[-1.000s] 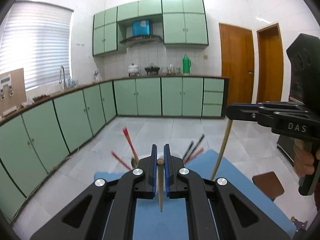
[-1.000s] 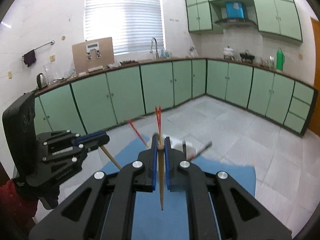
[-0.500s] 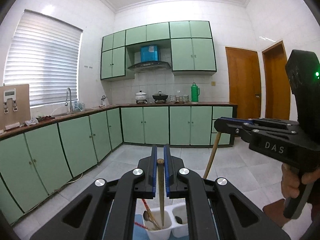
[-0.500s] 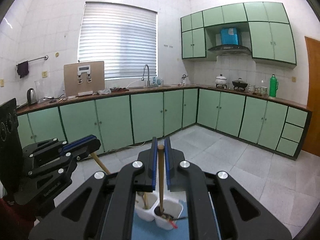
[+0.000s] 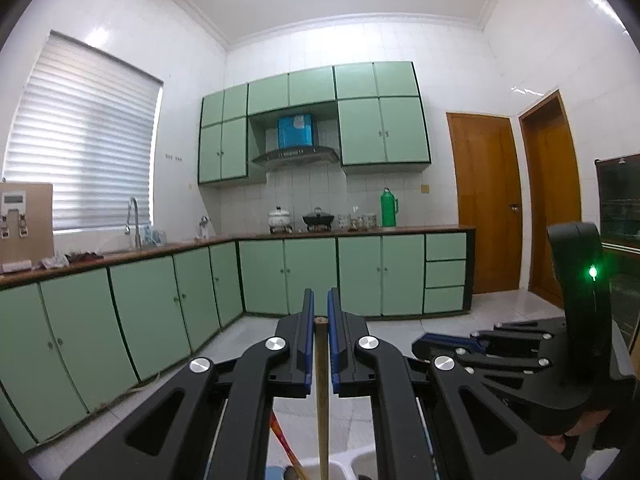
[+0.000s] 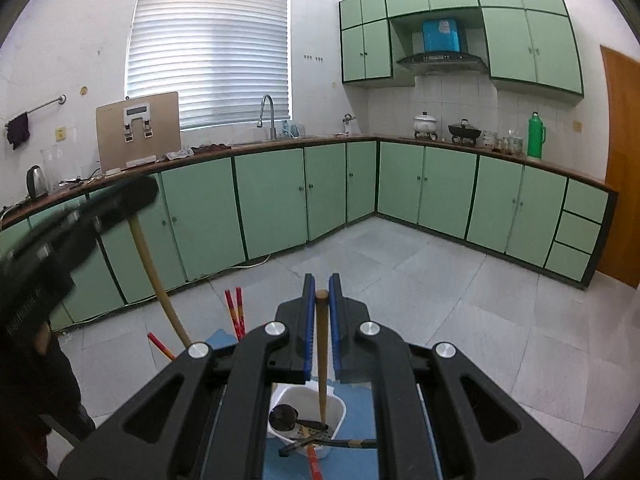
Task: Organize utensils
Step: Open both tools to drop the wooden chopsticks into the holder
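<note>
in the left wrist view we see the left gripper (image 5: pixel 318 340) pointing level across the kitchen, its blue-padded jaws closed on a wooden chopstick (image 5: pixel 321 392) that hangs straight down between them. at the bottom edge of this view only the white rim of the utensil holder (image 5: pixel 340 465) shows, with a red chopstick (image 5: pixel 282 438) slanting up beside it. the right gripper (image 5: pixel 436 347) appears here from the side, low at the right, with a green light lit on its upright body; a hand (image 5: pixel 576 430) grips its handle.

the right wrist view looks down more steeply and shows what the other view cuts off. the right gripper (image 6: pixel 321 312) is likewise clamped on a second wooden chopstick (image 6: pixel 322 354), whose lower tip reaches into a compartment of the white utensil holder (image 6: pixel 338 404). inside that compartment we see a dark spoon (image 6: pixel 285 417). a black chopstick (image 6: pixel 332 445) lies across the holder's near rim, and red chopsticks (image 6: pixel 236 312) stand up from the holder's left part, behind the gripper's linkage. the holder rests on a blue mat (image 6: pixel 360 424).

the left gripper (image 6: pixel 132 196) enters this view blurred at the left edge, its chopstick (image 6: pixel 158 276) slanting down toward the holder's left side; where the lower end stands we cannot tell.
</note>
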Action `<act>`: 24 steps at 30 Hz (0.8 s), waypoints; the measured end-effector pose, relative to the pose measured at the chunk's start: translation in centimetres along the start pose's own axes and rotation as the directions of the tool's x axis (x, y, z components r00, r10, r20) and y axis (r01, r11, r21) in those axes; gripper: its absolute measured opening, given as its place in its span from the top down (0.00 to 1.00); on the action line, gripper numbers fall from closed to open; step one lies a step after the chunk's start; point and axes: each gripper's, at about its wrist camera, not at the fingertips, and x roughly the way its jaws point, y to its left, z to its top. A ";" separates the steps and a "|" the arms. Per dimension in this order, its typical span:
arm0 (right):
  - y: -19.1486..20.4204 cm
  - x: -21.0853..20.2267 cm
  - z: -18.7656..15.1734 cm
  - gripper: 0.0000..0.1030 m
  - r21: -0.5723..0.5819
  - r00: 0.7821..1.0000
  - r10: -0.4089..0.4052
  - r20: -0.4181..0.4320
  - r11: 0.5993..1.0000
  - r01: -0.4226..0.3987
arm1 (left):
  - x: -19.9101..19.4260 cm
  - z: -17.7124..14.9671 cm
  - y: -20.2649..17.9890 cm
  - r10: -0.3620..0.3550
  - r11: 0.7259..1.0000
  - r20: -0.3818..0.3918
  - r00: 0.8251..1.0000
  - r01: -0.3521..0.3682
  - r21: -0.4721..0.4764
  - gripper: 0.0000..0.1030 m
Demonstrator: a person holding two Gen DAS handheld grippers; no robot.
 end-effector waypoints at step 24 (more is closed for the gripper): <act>-0.5 0.2 -2.0 0.61 0.034 0.999 0.014 -0.044 0.999 -0.012 | 0.6 -6.8 2.3 -0.002 0.991 -0.169 0.986 -0.020 -0.130 0.53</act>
